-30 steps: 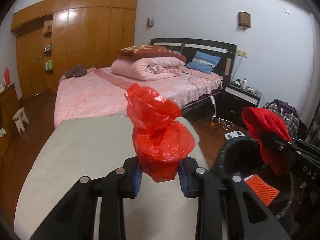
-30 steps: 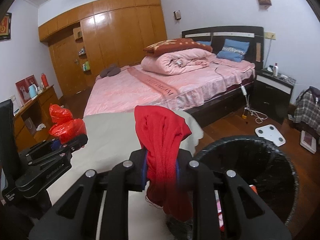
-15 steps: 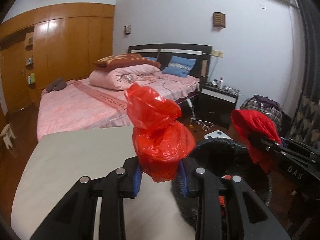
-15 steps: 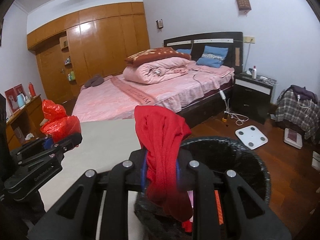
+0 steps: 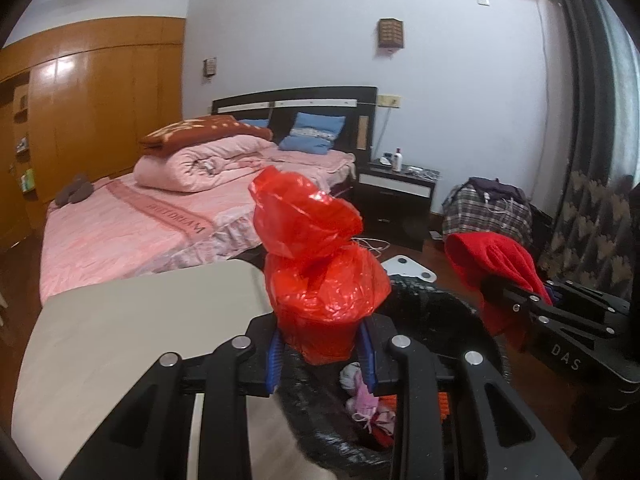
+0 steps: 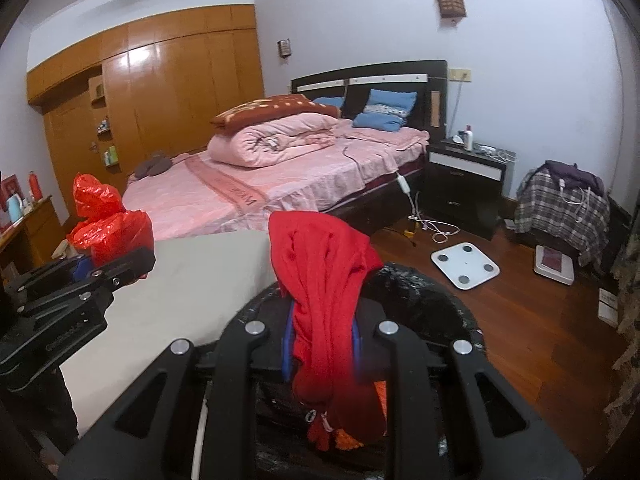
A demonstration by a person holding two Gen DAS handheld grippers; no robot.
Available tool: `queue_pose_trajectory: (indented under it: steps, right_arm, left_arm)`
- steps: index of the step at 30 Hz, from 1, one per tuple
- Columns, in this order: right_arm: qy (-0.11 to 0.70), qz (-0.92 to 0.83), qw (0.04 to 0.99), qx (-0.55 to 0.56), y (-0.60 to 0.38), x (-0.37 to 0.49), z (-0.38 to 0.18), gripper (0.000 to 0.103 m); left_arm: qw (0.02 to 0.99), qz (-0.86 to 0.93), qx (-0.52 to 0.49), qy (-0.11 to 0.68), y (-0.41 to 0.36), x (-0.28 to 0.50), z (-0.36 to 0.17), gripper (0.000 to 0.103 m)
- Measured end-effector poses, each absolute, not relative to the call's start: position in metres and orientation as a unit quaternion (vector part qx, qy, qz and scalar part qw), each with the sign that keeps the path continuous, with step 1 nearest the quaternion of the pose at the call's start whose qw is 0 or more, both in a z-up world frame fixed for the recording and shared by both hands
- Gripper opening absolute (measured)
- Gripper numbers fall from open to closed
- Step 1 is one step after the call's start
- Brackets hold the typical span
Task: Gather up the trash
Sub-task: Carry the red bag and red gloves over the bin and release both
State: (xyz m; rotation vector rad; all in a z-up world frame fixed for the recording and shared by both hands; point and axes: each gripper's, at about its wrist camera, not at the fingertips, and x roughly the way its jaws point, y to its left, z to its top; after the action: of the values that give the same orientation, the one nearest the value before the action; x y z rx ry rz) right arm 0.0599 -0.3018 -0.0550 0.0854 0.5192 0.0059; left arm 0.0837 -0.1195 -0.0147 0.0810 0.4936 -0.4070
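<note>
Your left gripper (image 5: 322,354) is clenched on the knotted red plastic bag (image 5: 320,280), held upright just over the near rim of the black-lined trash bin (image 5: 448,312), while your right gripper (image 6: 320,344) is clamped on a red cloth (image 6: 324,280) that hangs down into the bin's mouth, both seemingly poised for a drop. The bin's bottom is mostly hidden behind the gripper frames; only scraps of pink and orange rubbish (image 5: 366,404) show, beside the grey table (image 5: 140,320).
</note>
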Motion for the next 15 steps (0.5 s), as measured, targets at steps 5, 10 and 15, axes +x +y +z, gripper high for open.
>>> queue_pose_trajectory:
  steps: [5, 10, 15]
  right_arm:
    - [0.268, -0.013, 0.962, 0.044, -0.317, 0.061, -0.068, 0.021]
    - [0.283, -0.024, 0.958, 0.042, -0.330, 0.069, -0.084, 0.021]
    - [0.294, -0.033, 0.954, 0.050, -0.344, 0.081, -0.098, 0.026]
  left_arm:
    - [0.941, -0.222, 0.048, 0.250, -0.141, 0.093, -0.028, 0.030]
    - [0.933, -0.238, 0.056, 0.264, -0.159, 0.105, -0.044, 0.030]
    - [0.923, -0.259, 0.059, 0.280, -0.174, 0.117, -0.058, 0.035]
